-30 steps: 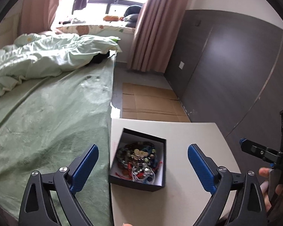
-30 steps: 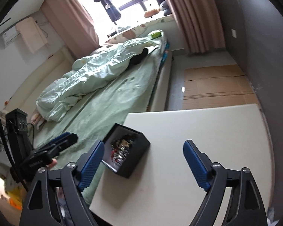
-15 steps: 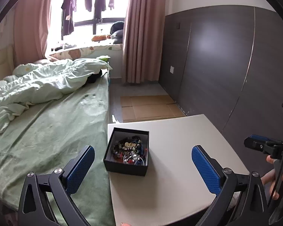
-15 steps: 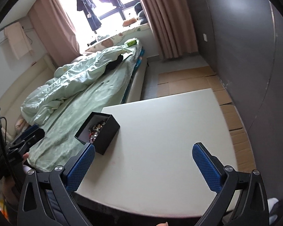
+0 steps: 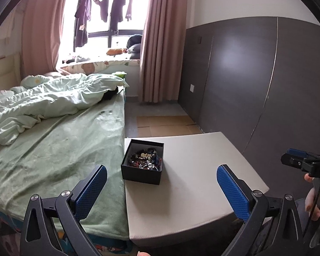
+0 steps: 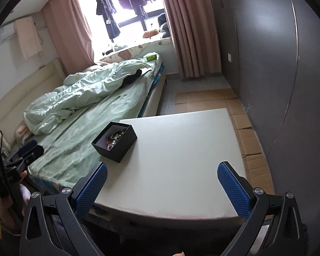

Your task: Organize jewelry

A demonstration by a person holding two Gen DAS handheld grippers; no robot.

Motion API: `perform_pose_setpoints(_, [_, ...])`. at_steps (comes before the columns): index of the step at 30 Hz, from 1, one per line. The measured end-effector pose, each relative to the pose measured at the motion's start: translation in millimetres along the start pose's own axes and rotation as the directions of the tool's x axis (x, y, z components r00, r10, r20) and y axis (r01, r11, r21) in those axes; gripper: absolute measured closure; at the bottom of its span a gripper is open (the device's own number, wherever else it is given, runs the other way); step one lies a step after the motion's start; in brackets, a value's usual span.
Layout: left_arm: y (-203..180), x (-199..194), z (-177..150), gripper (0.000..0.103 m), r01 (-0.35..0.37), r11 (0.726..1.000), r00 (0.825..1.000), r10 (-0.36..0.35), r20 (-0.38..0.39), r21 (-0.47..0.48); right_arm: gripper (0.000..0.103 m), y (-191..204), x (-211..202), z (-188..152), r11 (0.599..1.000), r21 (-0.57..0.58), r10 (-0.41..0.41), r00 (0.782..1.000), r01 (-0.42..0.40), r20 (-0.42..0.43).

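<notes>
Both hand-held grippers have pulled back and up from the small black cardboard box (image 5: 142, 163) over the last second, so the box now sits well ahead of them and looks smaller in each view. It rests near the left edge of the pale grey tabletop (image 5: 198, 170), just beside the bed with the green sheet (image 5: 53, 149).

Neither tool holds anything: the left hand-held gripper (image 5: 160, 188) has its blue pads spread wide over the near part of the tabletop, and the right hand-held gripper (image 6: 162, 186) is spread just as wide.

My worry is the box's place so close to the edge. A sideways nudge from a finger going in could push it off toward the bed. The heap of jewelry (image 5: 146, 160) inside looks tangled, so I'd expect one piece to drag others out, or tip the light box.

That heap is dark beads mixed with gold and silver bits and some red, filling the bottom against a pale lining.
</notes>
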State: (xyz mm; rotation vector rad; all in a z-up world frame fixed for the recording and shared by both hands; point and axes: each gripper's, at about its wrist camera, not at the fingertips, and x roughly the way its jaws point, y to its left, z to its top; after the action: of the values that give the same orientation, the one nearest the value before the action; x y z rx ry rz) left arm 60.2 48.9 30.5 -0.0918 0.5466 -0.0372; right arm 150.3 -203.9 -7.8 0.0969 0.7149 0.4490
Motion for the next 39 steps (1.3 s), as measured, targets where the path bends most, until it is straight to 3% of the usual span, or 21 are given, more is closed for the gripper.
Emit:
perform_pose_setpoints(18, [-7,-44,-31,0.000,-0.007,1.000,1.000,0.008,0.025,-0.016,0.000,6,-58,-42,0.998,-0.036,-0.052,0.998,0.053,0.043])
perform_pose_setpoints(24, [-7,-56,-40,0.000,-0.011,0.999,0.998,0.014,0.059,-0.051,0.000,9,-67,-51,0.995,-0.041,-0.084,0.995,0.086,0.049])
perform_pose_setpoints(39, [-17,-52,-42,0.000,-0.048,0.999,0.998,0.048,0.040,-0.006,0.000,8,-69,-54,0.994,-0.045,-0.093,0.995,0.095,0.037])
